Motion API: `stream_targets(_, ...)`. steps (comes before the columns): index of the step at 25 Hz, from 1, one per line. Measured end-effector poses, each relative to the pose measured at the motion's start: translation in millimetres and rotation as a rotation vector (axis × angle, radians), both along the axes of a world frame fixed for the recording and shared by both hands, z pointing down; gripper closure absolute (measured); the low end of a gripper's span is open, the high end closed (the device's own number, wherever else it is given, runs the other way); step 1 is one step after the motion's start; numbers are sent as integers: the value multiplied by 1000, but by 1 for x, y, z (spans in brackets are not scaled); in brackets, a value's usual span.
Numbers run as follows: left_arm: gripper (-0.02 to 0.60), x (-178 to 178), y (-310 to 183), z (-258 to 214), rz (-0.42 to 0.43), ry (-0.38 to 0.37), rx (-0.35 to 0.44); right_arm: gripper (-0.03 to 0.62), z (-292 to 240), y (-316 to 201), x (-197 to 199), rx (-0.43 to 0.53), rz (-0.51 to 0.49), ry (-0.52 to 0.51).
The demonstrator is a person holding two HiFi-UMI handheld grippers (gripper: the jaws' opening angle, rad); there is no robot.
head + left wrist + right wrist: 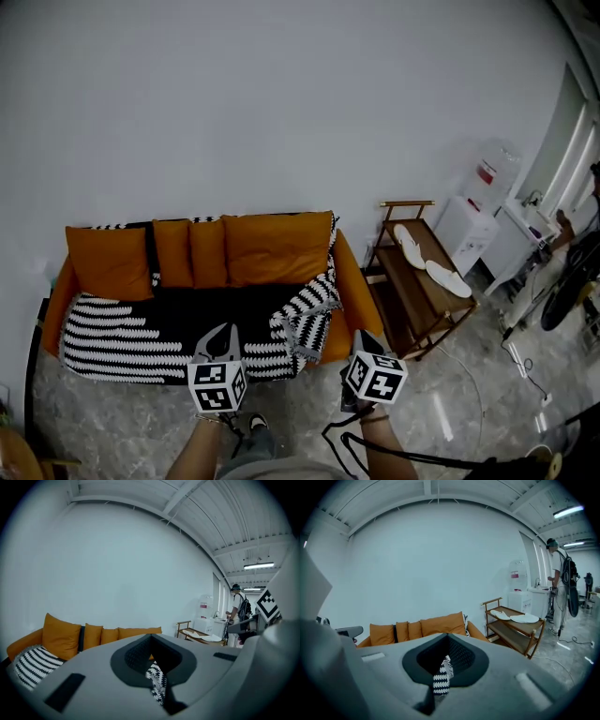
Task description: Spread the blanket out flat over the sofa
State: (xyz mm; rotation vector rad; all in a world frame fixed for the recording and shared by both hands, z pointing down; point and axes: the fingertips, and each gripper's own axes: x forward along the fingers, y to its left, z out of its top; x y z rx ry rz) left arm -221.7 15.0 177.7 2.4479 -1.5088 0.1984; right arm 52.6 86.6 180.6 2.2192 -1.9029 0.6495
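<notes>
My left hand-held gripper [217,329] and right hand-held gripper [362,336] were closed, empty; the blanket [122,342] looked soft, light, best pinched at its folded-back corner [306,314]

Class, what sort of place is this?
Probably a large workroom staged as a lounge: an orange sofa, a strip light overhead, a water dispenser nearby.

Left gripper [151,639] jaws closed; striped blanket [33,665] on sofa [21,644], orange cushions [61,637] behind; wooden rack [192,632] right.
</notes>
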Motion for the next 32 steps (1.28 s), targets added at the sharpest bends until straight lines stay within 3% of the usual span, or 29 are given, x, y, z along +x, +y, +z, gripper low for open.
stream_targets(15,580,13,-129,20,75,-17,-54,589,11,-107,6,-35,62,2)
stream_targets(32,580,14,-151,65,50,-60,-155,589,44,-146,17,-114,34,40)
